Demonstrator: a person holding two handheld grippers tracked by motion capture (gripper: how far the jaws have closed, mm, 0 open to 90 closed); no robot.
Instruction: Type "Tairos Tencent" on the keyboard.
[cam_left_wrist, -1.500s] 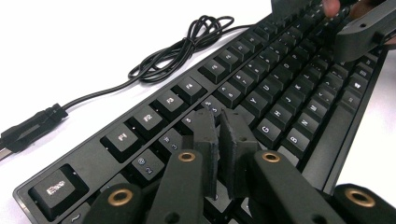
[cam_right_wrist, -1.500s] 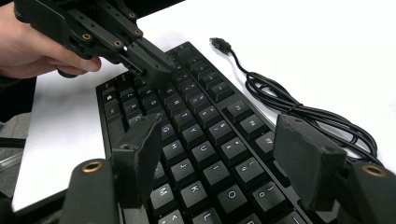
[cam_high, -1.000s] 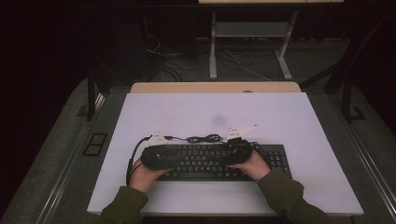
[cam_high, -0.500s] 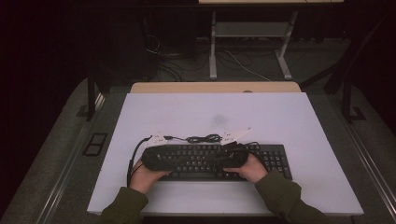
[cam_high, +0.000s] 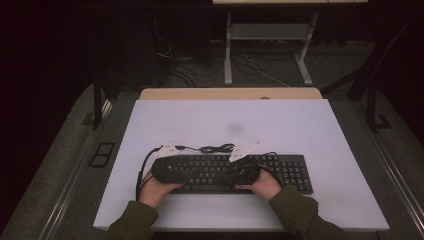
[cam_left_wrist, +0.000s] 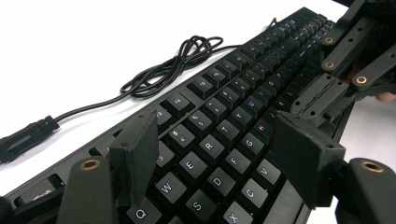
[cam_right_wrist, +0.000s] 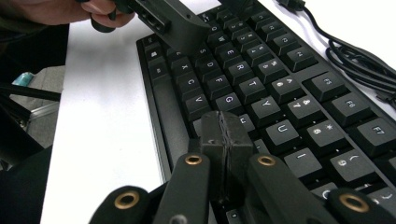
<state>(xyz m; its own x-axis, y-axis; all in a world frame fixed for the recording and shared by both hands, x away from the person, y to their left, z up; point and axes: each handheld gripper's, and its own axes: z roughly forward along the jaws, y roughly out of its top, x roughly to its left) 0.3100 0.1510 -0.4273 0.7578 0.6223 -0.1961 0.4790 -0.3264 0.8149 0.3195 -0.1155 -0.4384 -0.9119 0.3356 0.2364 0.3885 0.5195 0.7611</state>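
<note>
Black keyboard (cam_high: 280, 167) flat on the white table (cam_high: 310, 130), near the person's edge, both grippers lying low over its left and middle keys and facing each other. Left gripper (cam_left_wrist: 219, 154) released: jaws spread wide, having just been opening, nothing pinched between them, pads hanging just above the letter keys; between the two pads, the rows from Q, W, E, R across to G, H and down to S, D, C, V. Beyond its tips, farther along the key rows, the linkage of the other gripper, with a fingertip behind it. Off to the left of its left jaw, the keyboard's cable (cam_left_wrist: 177, 65) coiled loosely on the table just past the back edge of the keyboard, a plug end lying nearer the camera. Right gripper (cam_right_wrist: 227, 135) clenched: pads pressed flat together, having just been closing, nothing visible held between them, tips down right at the keys just below G and beside H; actual contact with a key not possible to tell. Ahead of its tips, the left gripper's pad over the far letter keys, held by the left hand (cam_right_wrist: 70, 11). To its right, number and function keys, then the cable on the table.
</note>
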